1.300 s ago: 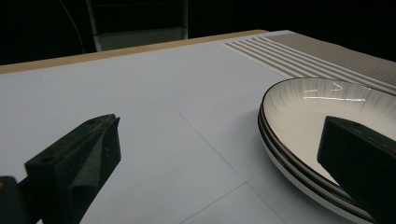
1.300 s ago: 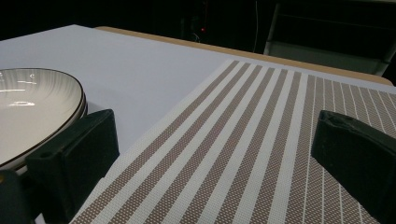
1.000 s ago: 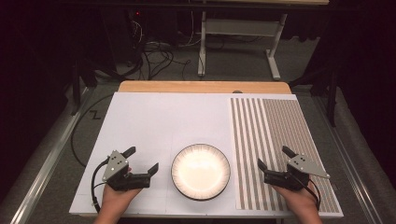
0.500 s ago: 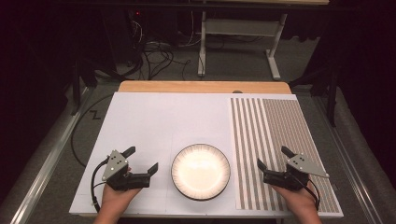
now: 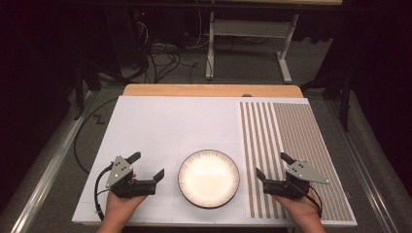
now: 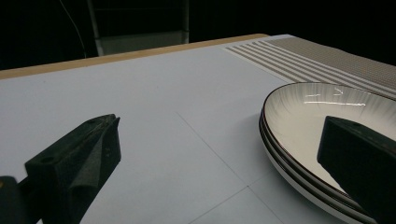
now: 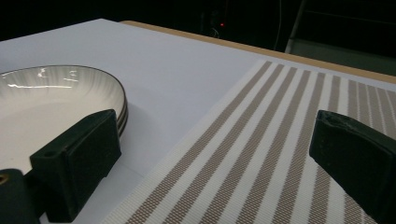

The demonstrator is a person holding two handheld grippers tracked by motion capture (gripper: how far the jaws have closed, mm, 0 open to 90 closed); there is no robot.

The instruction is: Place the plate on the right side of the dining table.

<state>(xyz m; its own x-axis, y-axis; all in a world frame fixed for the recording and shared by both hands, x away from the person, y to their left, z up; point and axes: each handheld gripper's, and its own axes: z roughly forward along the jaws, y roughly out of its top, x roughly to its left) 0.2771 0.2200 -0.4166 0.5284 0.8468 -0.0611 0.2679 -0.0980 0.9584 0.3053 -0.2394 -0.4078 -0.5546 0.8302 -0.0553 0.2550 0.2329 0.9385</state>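
A short stack of white plates [image 5: 209, 178] with dark rims sits at the front middle of the white table cover [image 5: 170, 126]. My left gripper [image 5: 148, 164] rests on the cover just left of the stack, open and holding nothing. My right gripper [image 5: 271, 164] lies to the right of the stack on the striped mat [image 5: 291, 141], also open and holding nothing. In the left gripper view the stacked rims [image 6: 327, 121] show beside the right jaw, with bare cover between the jaws. The right gripper view has the plates [image 7: 56, 98] behind the left jaw.
The brown-and-white striped mat [image 7: 280, 140] covers the right part of the table. A wooden table edge [image 5: 209, 90] runs along the back. Beyond it are cables and a metal stand [image 5: 243, 29] on the dark floor.
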